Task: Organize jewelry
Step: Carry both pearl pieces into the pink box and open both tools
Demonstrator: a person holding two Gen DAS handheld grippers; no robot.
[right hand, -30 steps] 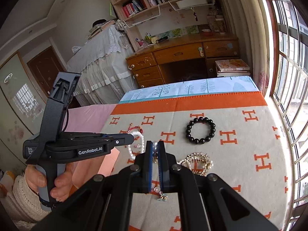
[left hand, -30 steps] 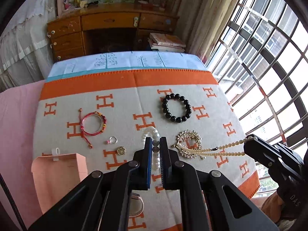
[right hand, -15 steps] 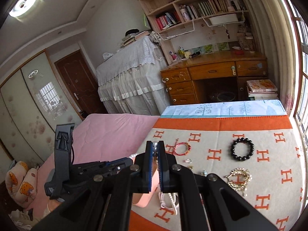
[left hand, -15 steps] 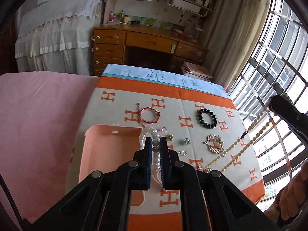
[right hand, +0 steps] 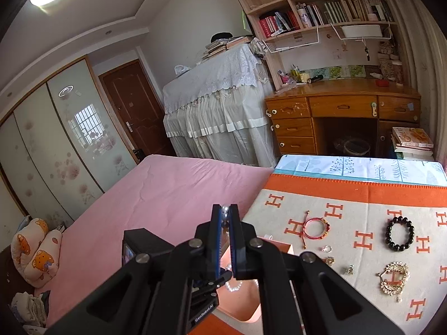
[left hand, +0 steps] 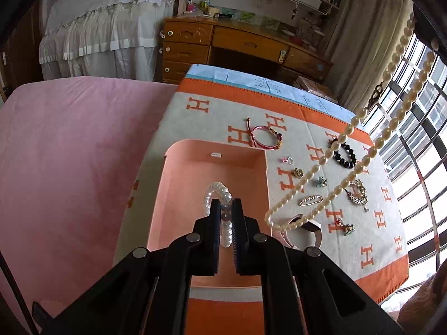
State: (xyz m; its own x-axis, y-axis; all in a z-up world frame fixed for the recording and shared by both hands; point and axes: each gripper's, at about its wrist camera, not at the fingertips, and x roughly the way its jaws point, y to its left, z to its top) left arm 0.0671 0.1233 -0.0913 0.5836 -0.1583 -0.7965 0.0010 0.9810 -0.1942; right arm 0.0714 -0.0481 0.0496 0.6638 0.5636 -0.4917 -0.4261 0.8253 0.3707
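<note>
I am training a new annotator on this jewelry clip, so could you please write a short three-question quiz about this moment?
1. True or false: the left tool is shut on a white bead bracelet above the open pink box.
2. Which item hangs in the air at the right of the left wrist view?
A. black bead bracelet
B. cream pearl necklace
C. red cord bracelet
3. Fill in: the loose jewelry lies on a blanket printed with orange letter ____.

Key: 1 true; 2 B; 3 H.
</note>
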